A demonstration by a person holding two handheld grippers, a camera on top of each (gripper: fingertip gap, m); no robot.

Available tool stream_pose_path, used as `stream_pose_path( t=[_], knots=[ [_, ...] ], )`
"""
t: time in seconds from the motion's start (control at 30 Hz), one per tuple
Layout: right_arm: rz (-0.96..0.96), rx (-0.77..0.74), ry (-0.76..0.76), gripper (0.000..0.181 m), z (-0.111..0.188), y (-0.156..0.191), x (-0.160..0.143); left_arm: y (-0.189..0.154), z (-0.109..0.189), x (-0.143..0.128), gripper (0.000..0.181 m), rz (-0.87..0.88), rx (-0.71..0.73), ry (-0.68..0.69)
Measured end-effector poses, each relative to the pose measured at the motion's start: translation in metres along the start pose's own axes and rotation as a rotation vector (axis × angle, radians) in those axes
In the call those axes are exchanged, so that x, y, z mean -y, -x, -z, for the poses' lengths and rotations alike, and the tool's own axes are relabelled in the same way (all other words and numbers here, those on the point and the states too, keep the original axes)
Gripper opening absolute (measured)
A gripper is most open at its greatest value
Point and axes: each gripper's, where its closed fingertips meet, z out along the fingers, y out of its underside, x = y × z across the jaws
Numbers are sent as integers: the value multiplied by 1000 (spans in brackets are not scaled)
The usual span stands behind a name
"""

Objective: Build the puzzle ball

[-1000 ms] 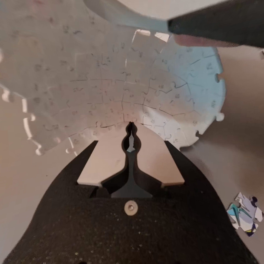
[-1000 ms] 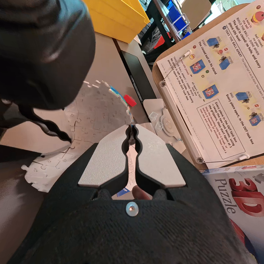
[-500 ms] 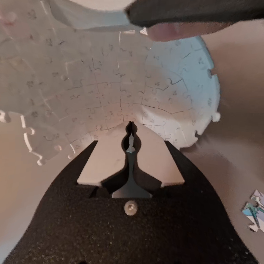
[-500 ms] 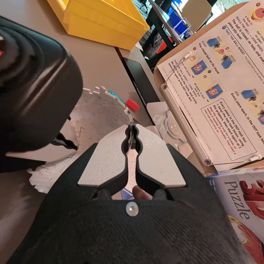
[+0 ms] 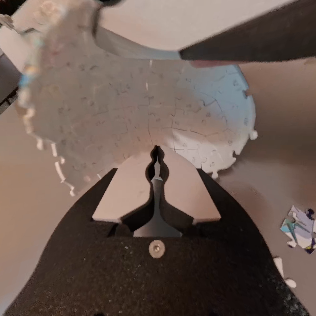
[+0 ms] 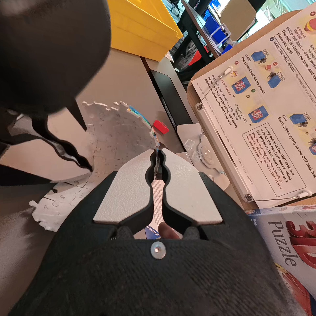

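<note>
Room: behind your worktop [image 6: 130, 82] you can see dark table legs, blue bins and a bright window, all far off.
Worktop: it is plain and pale grey-brown, with a dark strip [image 6: 171, 102] running along its far side.
Yellow bins: the stacked yellow bins [image 6: 142, 30] sit at the back of the worktop; you cannot see what is inside them.
Puzzle box: the puzzle box [image 6: 290, 248] lies at your right, closed side up.
Sheet board: a wooden board with a printed sheet [image 6: 266, 109] leans up beside the box.
Small things: a little red block [image 6: 160, 126] lies just past the shell, and a clear plastic stand [image 6: 203, 152] lies near the board.
Loose pieces: a coloured puzzle piece [image 5: 299, 230] lies flat on the worktop, well apart from the shell; a white piece [image 5: 282, 273] lies near it.
Puzzle ball shell: the half-built shell [image 5: 136, 106] is a curved bowl with its white inside facing your left camera, picture side facing away. Its long side runs left to right, and the knobby edges stick out at both ends.
Left hand-held gripper: your left hand-held gripper [image 5: 157, 150] is pressed together, pinching the shell's lower edge.
Right hand-held gripper: your right hand-held gripper [image 6: 158, 152] is pinching the shell's coloured rim.
</note>
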Motion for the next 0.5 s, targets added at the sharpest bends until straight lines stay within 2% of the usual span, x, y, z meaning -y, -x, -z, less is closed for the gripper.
stream_pose_path(
  t=[0.13, 0.37, 0.5],
  knots=[
    [6, 5, 0, 3, 1, 1, 2, -11, -6, -11, 0, -72, -41, 73],
    [-15, 10, -13, 4, 0, 3, 4, -11, -8, -12, 0, -166, 2, 72],
    [-21, 11, -14, 4, 0, 2, 4, -11, -8, -12, 0, -159, -11, 46]
  ],
)
